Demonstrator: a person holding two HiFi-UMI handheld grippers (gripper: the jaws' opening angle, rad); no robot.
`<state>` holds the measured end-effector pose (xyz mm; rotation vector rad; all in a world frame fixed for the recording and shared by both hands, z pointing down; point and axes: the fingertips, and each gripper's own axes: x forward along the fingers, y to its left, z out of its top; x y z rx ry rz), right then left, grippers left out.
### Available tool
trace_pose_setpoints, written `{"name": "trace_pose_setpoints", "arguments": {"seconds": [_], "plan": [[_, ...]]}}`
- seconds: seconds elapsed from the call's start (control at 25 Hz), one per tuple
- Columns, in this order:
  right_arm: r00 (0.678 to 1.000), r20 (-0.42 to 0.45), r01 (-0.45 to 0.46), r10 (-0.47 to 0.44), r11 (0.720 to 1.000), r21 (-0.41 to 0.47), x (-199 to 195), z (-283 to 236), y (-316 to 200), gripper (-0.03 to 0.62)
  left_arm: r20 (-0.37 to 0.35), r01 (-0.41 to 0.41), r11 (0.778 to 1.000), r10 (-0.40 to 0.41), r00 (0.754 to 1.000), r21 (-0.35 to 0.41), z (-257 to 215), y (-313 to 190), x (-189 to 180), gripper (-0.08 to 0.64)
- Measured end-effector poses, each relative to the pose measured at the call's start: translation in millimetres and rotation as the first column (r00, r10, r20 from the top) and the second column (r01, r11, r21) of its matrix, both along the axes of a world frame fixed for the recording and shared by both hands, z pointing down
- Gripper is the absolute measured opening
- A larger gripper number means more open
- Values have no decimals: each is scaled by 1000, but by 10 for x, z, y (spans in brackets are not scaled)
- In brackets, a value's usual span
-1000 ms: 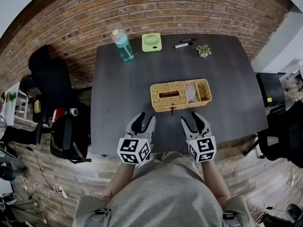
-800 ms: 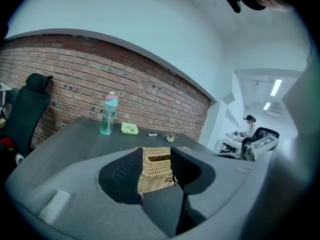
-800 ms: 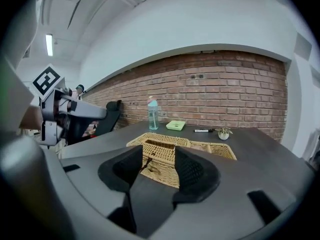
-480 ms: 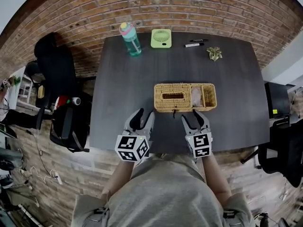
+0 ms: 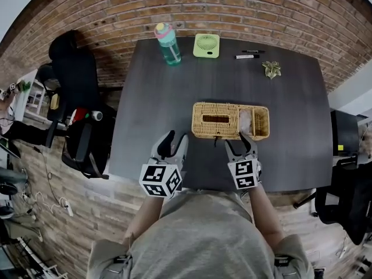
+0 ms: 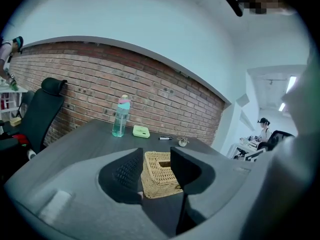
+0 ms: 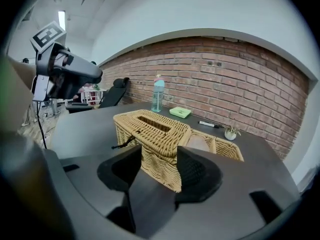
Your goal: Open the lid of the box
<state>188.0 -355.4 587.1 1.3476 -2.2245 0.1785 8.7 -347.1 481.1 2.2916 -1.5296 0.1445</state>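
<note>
I see the box point(image 5: 231, 121) lying lengthwise at the middle of the dark, matte tabletop point(image 5: 157, 97), a long rectangle of tan woven wicker. Its lid point(image 5: 215, 119), of the same weave with a narrow oblong slot cut in it, sits flat and closed over the box's left part. The right part is an open-topped pair of compartments. A thin dark cord point(image 5: 215, 137) hangs at the lid's front edge. My right tool point(image 5: 239, 144) is just at the box's front wall. Its black ribbed jaws have just been opening and now stand spread, with the wicker corner showing in the gap and neither pad pressing on it. My left tool point(image 5: 176, 139) is near the box's front left corner, clear of it, jaws spread and empty. Well behind the box stand a translucent teal bottle point(image 5: 168, 43), a flat rounded green fan point(image 5: 207, 45), a pen point(image 5: 247, 56) and a small plant point(image 5: 271, 70).
</note>
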Motion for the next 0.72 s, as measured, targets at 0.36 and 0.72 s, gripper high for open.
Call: {"name": "trace_pose_setpoints", "arguments": {"seconds": [0.36,0.72], "plan": [[996,-85,11,-10,1000,17,26,72,-118,207,2,41,999,-41,999,2,8,-5,-84,172],[997,-74,10,-10,1000,2,32,80,-124,207,-3,55,998,-55,998,0,31,17,-130,172]]}}
